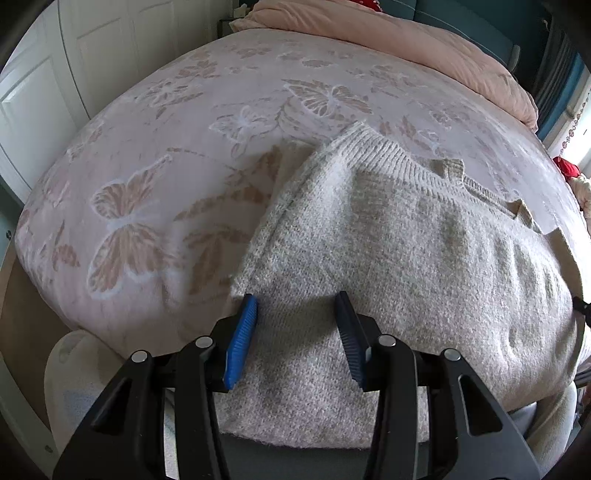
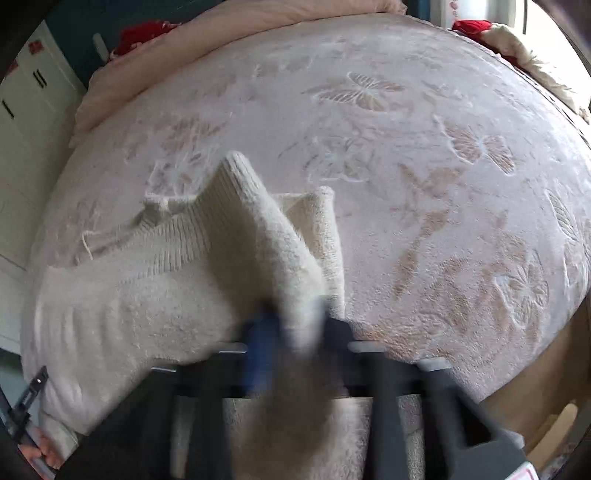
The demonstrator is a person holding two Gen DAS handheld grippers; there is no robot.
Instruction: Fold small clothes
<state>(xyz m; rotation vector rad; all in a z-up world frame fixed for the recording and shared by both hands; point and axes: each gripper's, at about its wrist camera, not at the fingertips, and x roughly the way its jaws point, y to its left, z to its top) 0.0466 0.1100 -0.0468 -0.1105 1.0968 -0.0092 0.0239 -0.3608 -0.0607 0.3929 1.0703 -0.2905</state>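
Observation:
A cream knitted sweater (image 1: pixel 424 251) lies on the bed near its front edge, with its ribbed hem turned toward the far side. My left gripper (image 1: pixel 295 306) hovers over the sweater's near left corner. Its blue pads (image 1: pixel 243 332) stand apart, with the knit lying flat beneath and nothing pinched. In the right wrist view the picture is blurred. There my right gripper (image 2: pixel 295 326) is shut on a raised fold of the sweater (image 2: pixel 266 236), which stands up in a peak from the jaws. The rest of the sweater spreads to the left.
A pink butterfly-patterned blanket (image 1: pixel 177 177) covers the bed. A bunched pink duvet (image 1: pixel 424 40) lies along the far side, with red items (image 2: pixel 147 33) beyond it. White cupboard doors (image 1: pixel 40 92) stand to the left. A hand (image 2: pixel 44 454) shows at the lower left of the right wrist view.

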